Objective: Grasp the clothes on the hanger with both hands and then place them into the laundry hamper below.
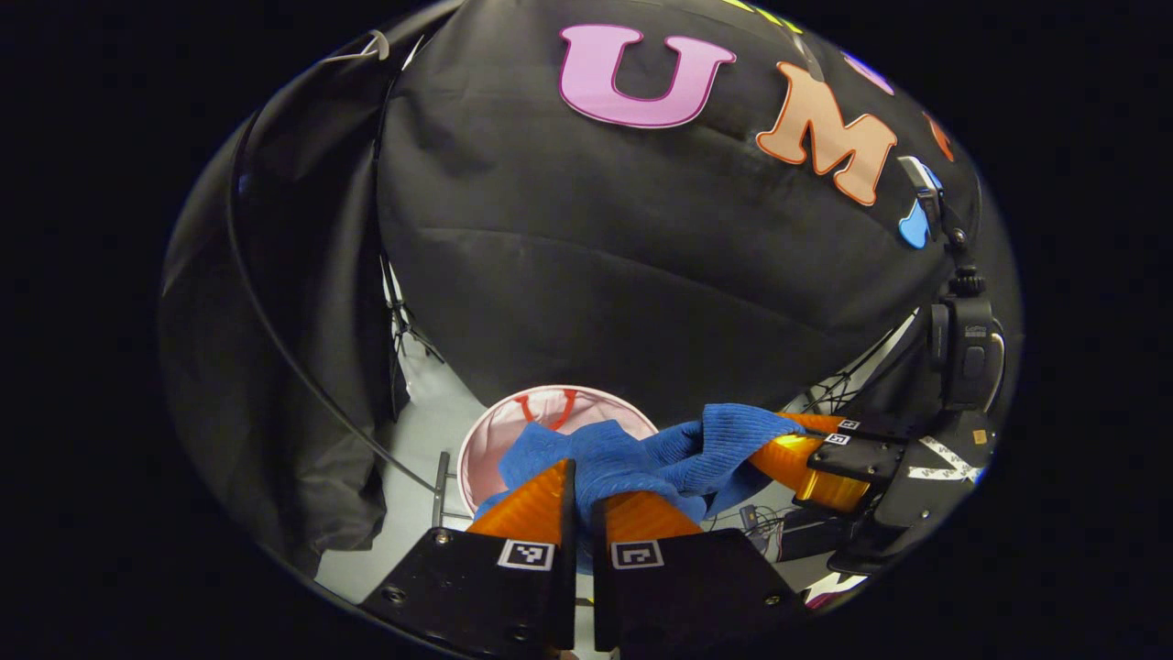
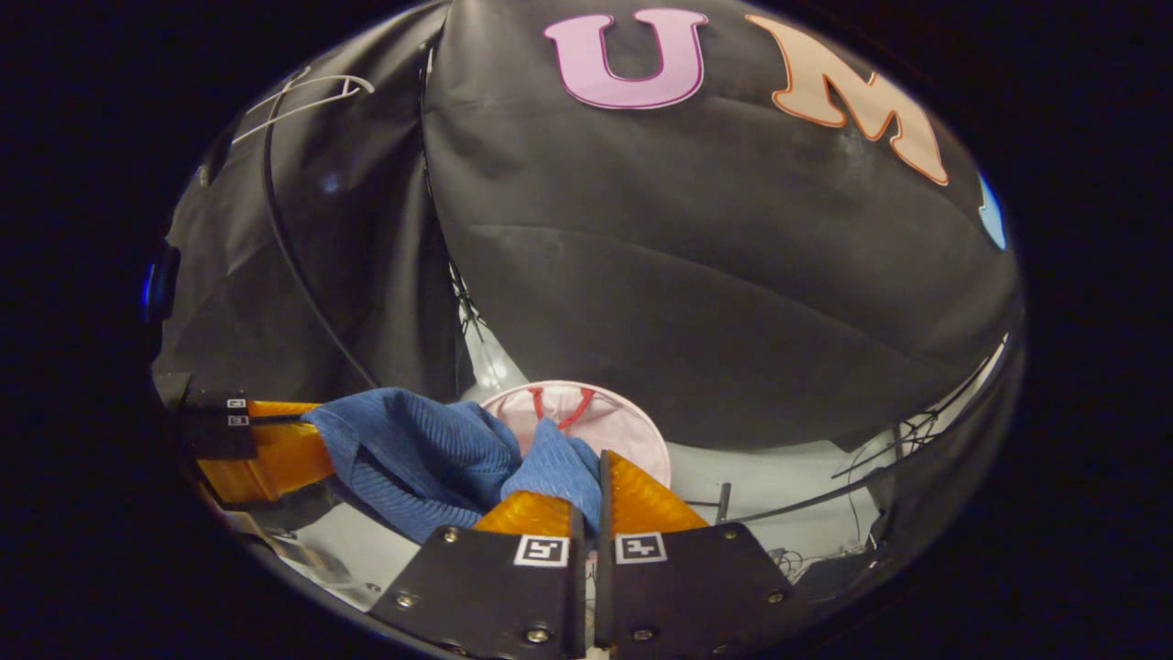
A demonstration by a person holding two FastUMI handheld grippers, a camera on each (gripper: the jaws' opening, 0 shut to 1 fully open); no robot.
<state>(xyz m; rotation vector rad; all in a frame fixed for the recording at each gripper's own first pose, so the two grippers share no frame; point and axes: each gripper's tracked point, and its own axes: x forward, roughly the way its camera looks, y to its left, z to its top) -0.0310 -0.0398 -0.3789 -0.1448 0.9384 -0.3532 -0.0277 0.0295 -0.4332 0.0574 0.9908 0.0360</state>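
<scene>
A blue knitted garment [image 1: 641, 458] hangs stretched between my two grippers, above a round pink laundry hamper [image 1: 536, 412] with red handles. In the left gripper view my left gripper [image 1: 583, 477] is shut on one end of the cloth, and my right gripper [image 1: 779, 440] holds the other end at the right. In the right gripper view my right gripper [image 2: 594, 477] is shut on the blue garment [image 2: 431, 454]; my left gripper [image 2: 307, 431] grips it at the left. The hamper [image 2: 614, 426] lies just beyond the fingers.
The black booth wall [image 1: 641, 266] rises close behind the hamper. A thin black cable [image 1: 275, 330] curves down the left side to the pale floor [image 1: 431, 412]. A white hanger [image 2: 302, 96] hangs at the upper left. Cables and small devices [image 1: 761, 522] lie on the floor.
</scene>
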